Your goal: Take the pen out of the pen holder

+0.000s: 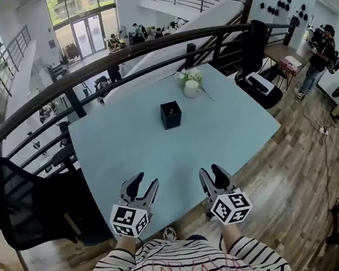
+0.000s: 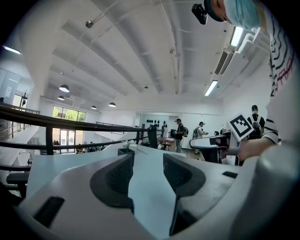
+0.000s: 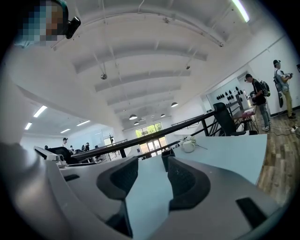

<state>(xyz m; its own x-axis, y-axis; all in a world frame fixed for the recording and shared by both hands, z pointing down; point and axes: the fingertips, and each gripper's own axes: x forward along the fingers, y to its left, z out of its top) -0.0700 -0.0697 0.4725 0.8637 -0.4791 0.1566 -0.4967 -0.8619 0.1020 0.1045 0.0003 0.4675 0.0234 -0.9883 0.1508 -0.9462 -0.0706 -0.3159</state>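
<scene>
A black square pen holder (image 1: 171,115) stands near the middle of the light blue table (image 1: 123,148), with a pen's tip (image 1: 169,110) just showing in its top. Both grippers hover over the table's near edge, well short of the holder. My left gripper (image 1: 146,182) is open and empty, and so is my right gripper (image 1: 212,172). In the left gripper view the holder (image 2: 125,151) shows far off above the left jaw of that gripper (image 2: 147,161). The right gripper view shows the holder (image 3: 167,157) between the tips of the right gripper (image 3: 152,166).
A white vase with flowers (image 1: 191,87) stands behind the holder, at the table's far side; it also shows in the right gripper view (image 3: 188,145). A dark railing (image 1: 92,74) runs past the table's far edge. A black chair (image 1: 26,199) stands at the left, another chair (image 1: 257,64) at the far right.
</scene>
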